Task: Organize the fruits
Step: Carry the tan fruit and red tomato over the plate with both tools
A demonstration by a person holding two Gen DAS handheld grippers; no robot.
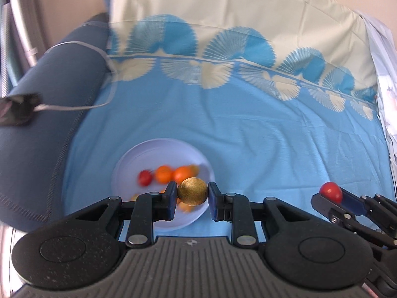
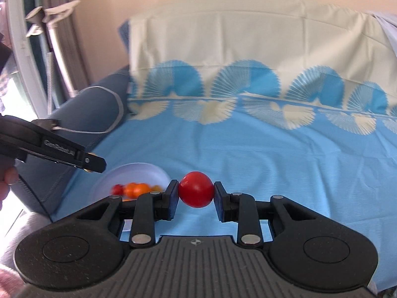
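We find the left gripper clamped on a small yellow-green fruit, which sits squarely between the two blue pads and touches both. In the left wrist view the fruit hangs in front of the near edge of a white plate; whether it is above the plate or merely in line with it we cannot tell.

The right gripper is clenched on a red tomato, the pads pressing on either side. The tomato is clear of the cloth beneath it. We also see this gripper at the right edge of the left wrist view, well apart from the plate, with the tomato showing between its fingers.

The plate rests on a light blue cloth printed with a band of blue and cream fans. On the plate lie several small fruits: one red, the others orange, all blurred, with a few more partly hidden behind the left gripper's fingers.

Left of the plate, a dark blue cushion borders the cloth, with a pale cord looped over it. A person's hand shows at the left edge of the right wrist view.
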